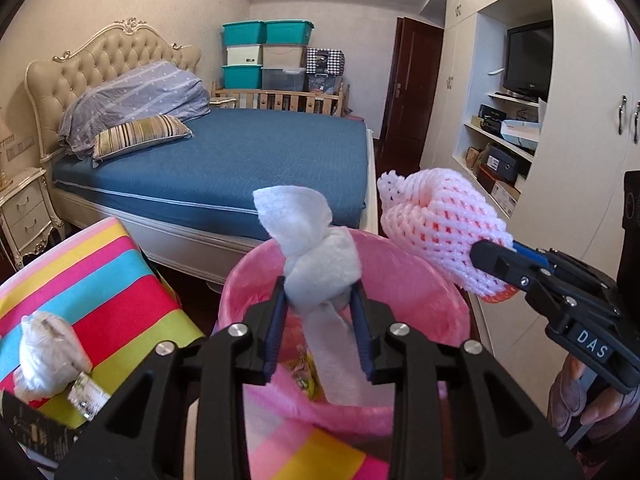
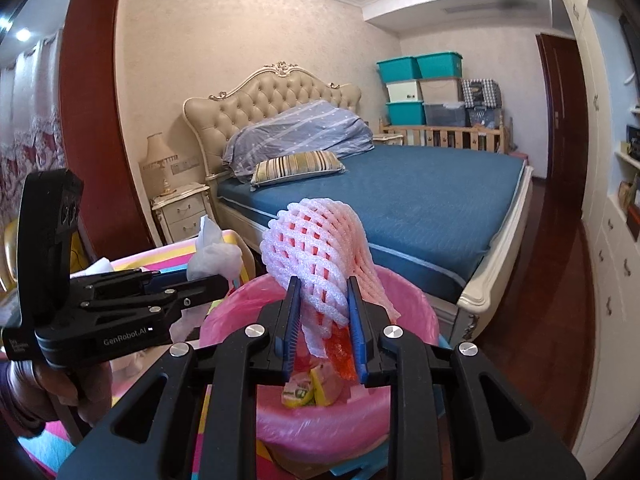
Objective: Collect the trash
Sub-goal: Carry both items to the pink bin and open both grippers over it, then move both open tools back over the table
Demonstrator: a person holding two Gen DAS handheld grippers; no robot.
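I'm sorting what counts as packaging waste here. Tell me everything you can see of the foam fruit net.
The foam fruit net is a pale pink-white mesh sleeve of soft foam strands, with something orange-red showing through. It is crumpled and squashed between the pads of the right gripper, bulging above them, ends hanging below. It is held over the pink-lined bin, touching nothing else visible.

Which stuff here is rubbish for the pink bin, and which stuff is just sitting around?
For the job:
white tissue in the left gripper
foam fruit net in the right gripper
pink bin
crumpled wad on the striped cloth

Just there:
bed
striped pillow
storage boxes
television
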